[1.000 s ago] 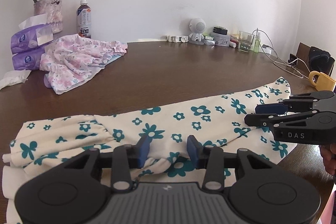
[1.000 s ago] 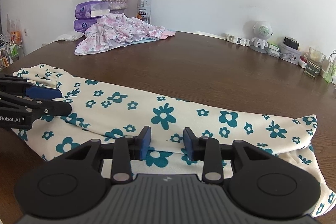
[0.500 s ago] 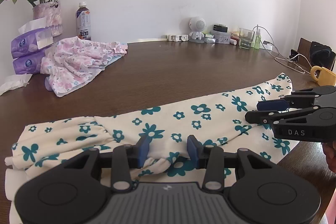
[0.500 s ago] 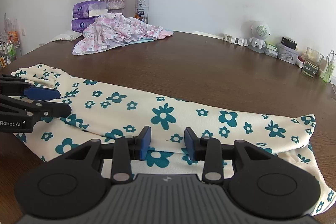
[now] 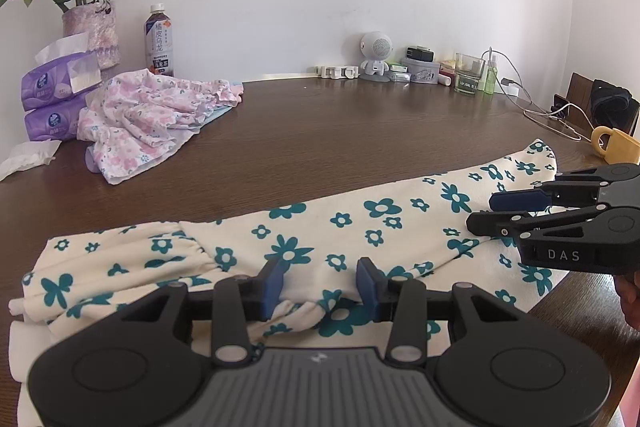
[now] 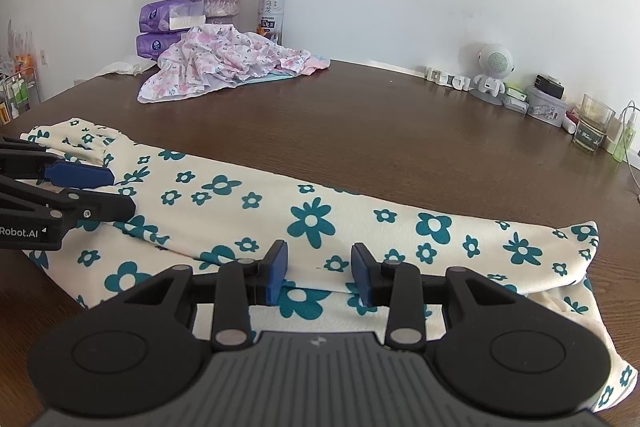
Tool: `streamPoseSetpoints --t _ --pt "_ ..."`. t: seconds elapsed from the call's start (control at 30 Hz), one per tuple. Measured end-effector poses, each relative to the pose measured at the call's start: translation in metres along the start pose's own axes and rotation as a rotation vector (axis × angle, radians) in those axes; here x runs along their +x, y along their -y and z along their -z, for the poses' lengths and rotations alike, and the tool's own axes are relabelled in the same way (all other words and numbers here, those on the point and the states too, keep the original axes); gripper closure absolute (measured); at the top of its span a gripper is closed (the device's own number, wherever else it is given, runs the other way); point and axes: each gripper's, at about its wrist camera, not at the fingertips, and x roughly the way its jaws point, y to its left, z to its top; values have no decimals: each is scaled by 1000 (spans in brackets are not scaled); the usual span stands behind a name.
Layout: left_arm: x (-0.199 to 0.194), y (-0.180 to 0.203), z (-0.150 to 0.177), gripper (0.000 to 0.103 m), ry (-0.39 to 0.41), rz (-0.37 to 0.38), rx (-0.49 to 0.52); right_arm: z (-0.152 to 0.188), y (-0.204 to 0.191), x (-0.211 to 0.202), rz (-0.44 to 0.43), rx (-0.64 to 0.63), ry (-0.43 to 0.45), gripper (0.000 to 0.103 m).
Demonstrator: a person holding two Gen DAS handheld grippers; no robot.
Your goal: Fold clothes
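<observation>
Left tool [image 5: 320, 285] parted over flowered cloth [image 5: 360, 227], right tool [image 6: 318, 269] likewise

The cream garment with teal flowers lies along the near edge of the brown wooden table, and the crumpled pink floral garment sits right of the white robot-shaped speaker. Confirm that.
Wrong side. In the left wrist view the crumpled pink floral garment sits left of the white robot-shaped speaker. The cream garment with teal flowers does lie along the near edge of the brown wooden table.

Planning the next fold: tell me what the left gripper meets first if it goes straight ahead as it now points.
Most likely the cream flowered garment, lying right before the left gripper and its open jaws; beyond that, bare brown table. Depth is uncertain.
</observation>
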Motion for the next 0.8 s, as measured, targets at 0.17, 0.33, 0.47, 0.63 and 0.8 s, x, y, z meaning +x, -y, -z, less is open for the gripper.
streamPoseSetpoints --t 0.17,0.33,0.47,0.63,0.8 --pt "0 1 0 63 0 -5 7 0 2 1 -8 17 -2 67" --pt "0 1 0 63 0 -3 4 0 0 1 2 9 -1 66" --pt "0 0 0 63 0 -2 2 0 1 1 3 13 -1 64" --pt "0 0 0 63 0 -1 1 0 2 1 0 16 -2 64" --pt "0 1 0 63 0 -1 1 0 2 1 2 14 -1 64"
